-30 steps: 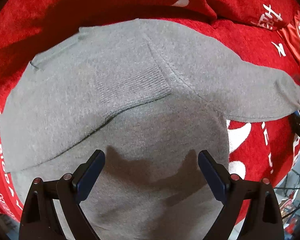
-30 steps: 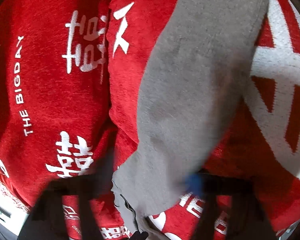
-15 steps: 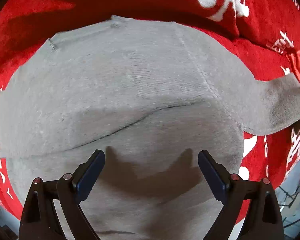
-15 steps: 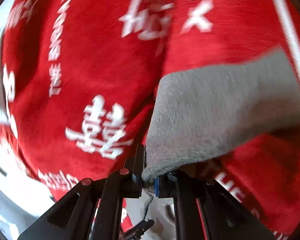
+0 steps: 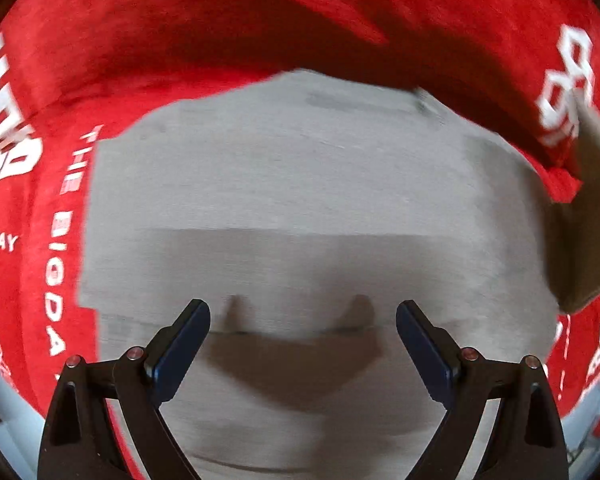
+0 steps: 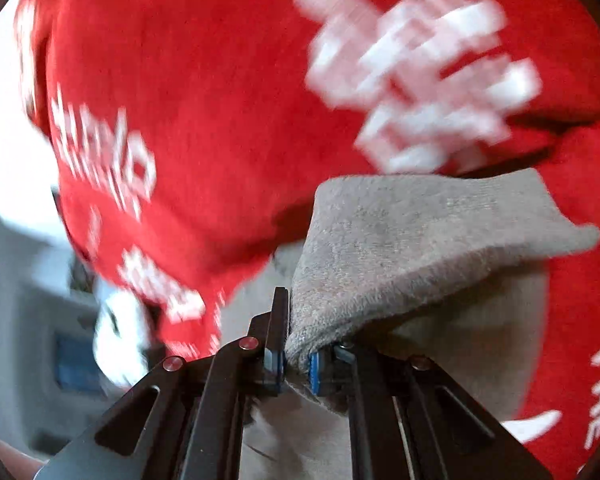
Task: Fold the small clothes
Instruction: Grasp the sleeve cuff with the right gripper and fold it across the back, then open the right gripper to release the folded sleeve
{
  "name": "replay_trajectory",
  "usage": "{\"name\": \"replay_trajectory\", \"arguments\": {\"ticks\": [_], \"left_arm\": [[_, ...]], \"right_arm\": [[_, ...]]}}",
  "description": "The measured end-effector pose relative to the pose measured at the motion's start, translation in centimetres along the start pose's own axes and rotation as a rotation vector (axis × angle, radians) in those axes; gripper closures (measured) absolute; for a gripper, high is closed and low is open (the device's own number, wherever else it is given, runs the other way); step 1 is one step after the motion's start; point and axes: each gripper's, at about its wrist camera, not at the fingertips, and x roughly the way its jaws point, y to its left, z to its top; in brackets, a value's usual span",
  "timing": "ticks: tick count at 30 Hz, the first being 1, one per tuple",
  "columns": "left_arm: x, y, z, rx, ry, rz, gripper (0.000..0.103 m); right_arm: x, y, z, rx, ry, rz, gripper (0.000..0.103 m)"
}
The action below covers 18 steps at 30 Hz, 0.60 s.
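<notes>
A small grey knit sweater [image 5: 292,184] lies flat on a red blanket [image 5: 260,20], with one part folded across its body. My left gripper [image 5: 302,308] hangs open just above the sweater's near part, pointing straight down, with nothing between its fingers. At the right edge of the left wrist view the grey sleeve [image 5: 592,216] is lifted off the blanket. My right gripper [image 6: 296,360] pinches the cuff end of that sleeve [image 6: 420,240]. Its jaws are opening slightly with the cloth still pressed between the pads. The sweater's body [image 6: 480,340] shows below the raised sleeve.
The red blanket [image 6: 220,100] with white lettering covers the whole surface and bunches into a ridge behind the sweater. Beyond its left edge in the right wrist view are a pale floor [image 6: 20,280] and a blurred blue object [image 6: 76,360].
The right gripper has lifted the sleeve end off the blanket and swung it over toward the sweater's body. The left gripper, still open, has slid across the sweater.
</notes>
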Motion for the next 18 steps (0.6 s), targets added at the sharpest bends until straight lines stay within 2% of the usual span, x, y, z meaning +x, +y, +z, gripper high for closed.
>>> {"name": "replay_trajectory", "arguments": {"ticks": [3,5,6,8,9,10,14,15,17,18], "left_arm": [[-0.1,2.8,0.0,-0.052,-0.013,0.009,0.008],[0.0,4.7,-0.1,-0.085,-0.003,0.004,0.008],[0.2,4.7,-0.1,-0.091,0.002,0.001,0.008],[1.0,4.1,-0.3,-0.097,0.013,-0.008,0.008],[1.1,4.6,-0.6,-0.093,0.012,-0.012,0.008],[1.2,5.0,-0.7,-0.089,0.010,-0.019,0.008],[0.8,6.3,-0.2,-0.105,0.003,-0.057,0.008],[0.5,6.7,0.0,-0.114,-0.007,-0.074,0.008],[0.1,7.1,0.3,-0.122,-0.028,-0.100,0.008],[-0.2,7.5,0.5,-0.126,-0.038,-0.113,0.008]], "right_arm": [[6.5,0.6,-1.7,0.000,0.139,-0.110,0.089],[9.3,-0.7,-2.9,0.081,0.207,-0.169,0.089],[9.6,-1.2,-3.2,0.121,0.211,-0.166,0.084],[8.8,-2.4,-3.9,0.203,0.181,-0.113,0.067],[8.1,-2.7,-4.0,0.234,0.156,-0.084,0.049],[7.5,-3.1,-4.1,0.252,0.136,-0.069,0.040],[5.9,-4.0,-3.1,0.311,0.052,-0.123,0.040],[5.7,-4.2,-2.7,0.332,0.024,-0.138,0.040],[5.2,-4.3,-1.6,0.359,-0.024,-0.166,0.063],[5.4,-4.0,-1.0,0.357,-0.035,-0.170,0.092]]}}
